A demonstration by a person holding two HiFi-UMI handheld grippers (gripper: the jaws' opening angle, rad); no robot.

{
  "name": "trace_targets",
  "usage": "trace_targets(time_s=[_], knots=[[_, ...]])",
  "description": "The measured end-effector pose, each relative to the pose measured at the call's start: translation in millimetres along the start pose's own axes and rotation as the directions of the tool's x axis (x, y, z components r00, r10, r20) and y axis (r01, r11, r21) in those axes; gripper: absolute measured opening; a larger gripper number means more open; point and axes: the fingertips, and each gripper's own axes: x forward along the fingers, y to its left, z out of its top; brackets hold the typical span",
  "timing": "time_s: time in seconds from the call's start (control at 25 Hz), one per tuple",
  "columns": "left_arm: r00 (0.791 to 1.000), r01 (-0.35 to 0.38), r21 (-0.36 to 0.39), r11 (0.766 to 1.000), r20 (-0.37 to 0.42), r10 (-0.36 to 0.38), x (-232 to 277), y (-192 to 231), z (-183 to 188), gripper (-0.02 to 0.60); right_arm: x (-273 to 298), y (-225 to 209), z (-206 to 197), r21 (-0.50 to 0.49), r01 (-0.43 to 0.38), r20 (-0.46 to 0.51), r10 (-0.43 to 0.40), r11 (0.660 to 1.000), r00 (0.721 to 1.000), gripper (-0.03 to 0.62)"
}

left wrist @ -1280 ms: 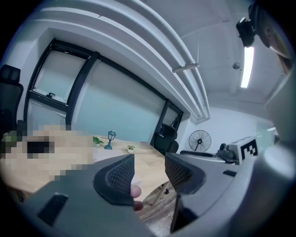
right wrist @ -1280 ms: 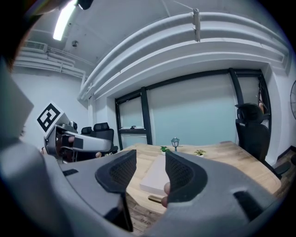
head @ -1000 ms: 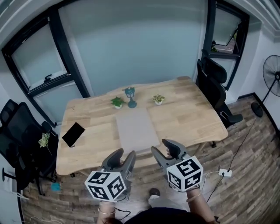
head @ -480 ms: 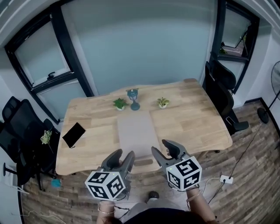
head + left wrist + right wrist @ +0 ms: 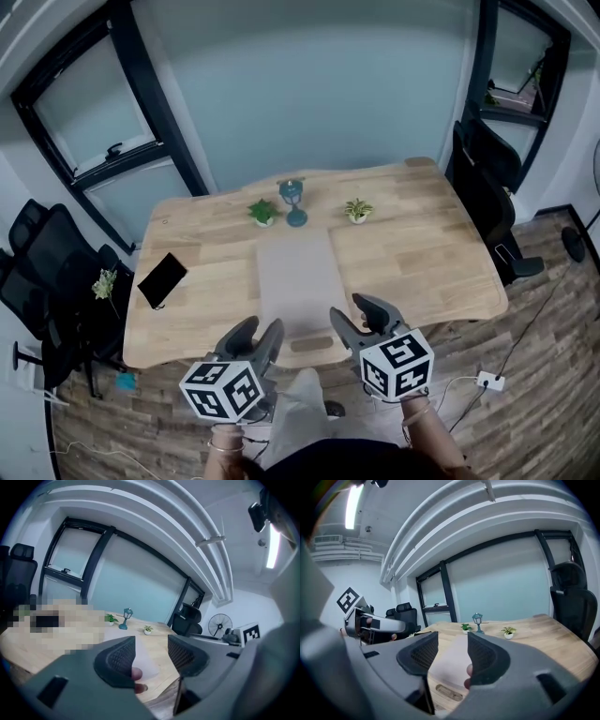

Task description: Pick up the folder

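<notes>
A pale grey folder (image 5: pixel 298 279) lies flat on the wooden table (image 5: pixel 422 253), its near end at the front edge. My left gripper (image 5: pixel 256 333) hangs just off that edge, left of the folder's near end, jaws apart and empty. The right gripper (image 5: pixel 360 317) hovers over the edge to the folder's right, also open and empty. In the left gripper view the folder (image 5: pixel 149 663) shows through the gap of the left gripper (image 5: pixel 151 652). The right gripper view shows the folder (image 5: pixel 451 667) ahead between the spread jaws of the right gripper (image 5: pixel 453 651).
Behind the folder stand a teal lamp figurine (image 5: pixel 294 201) and two small potted plants (image 5: pixel 262 212) (image 5: pixel 356 210). A black phone (image 5: pixel 161 279) lies at the table's left. Black office chairs stand at left (image 5: pixel 42 272) and right (image 5: pixel 487 178). A power strip (image 5: pixel 486 380) lies on the floor.
The table has drawn nearer and larger in the head view, and both grippers sit a little lower against its front edge. Both jaw gaps look the same.
</notes>
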Motion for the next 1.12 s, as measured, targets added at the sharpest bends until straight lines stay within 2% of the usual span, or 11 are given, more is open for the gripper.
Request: trace_targets(time_s=[0.36, 1.12], knots=[[0.999, -0.006, 0.0, 1.0, -0.036, 0.006, 29, 24, -1, 0.209, 26, -22, -10, -0.013, 0.031, -0.006, -0.031, 0.999, 1.0, 0.172], [0.989, -0.021, -0.084, 0.996, -0.148, 0.009, 87, 102, -22, 0.209, 104, -60, -51, -0.039, 0.051, -0.162, -0.057, 0.998, 0.985, 0.172]])
